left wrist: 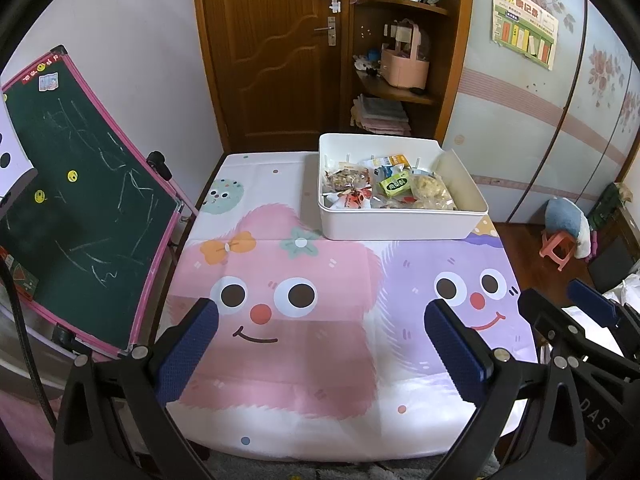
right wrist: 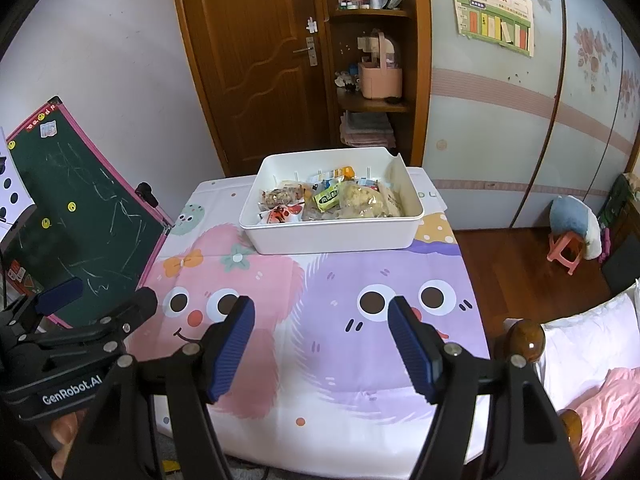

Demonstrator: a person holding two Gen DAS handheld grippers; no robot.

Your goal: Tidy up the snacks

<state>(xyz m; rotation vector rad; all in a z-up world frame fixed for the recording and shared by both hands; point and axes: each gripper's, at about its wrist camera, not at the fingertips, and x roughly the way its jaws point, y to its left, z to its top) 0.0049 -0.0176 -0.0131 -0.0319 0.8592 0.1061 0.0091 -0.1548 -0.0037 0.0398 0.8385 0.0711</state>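
Note:
A white plastic bin stands at the far side of the table and holds several wrapped snacks, among them a green packet and a red-and-white packet. In the right wrist view the bin and its snacks sit straight ahead. My left gripper is open and empty, low over the table's near part. My right gripper is open and empty, also over the near part. Each gripper shows at the edge of the other's view: the right one and the left one.
The table carries a cartoon cloth with pink and purple faces. A green chalkboard leans at the left edge. Behind are a wooden door and shelves. A pink stool stands on the floor at right, a bed near right.

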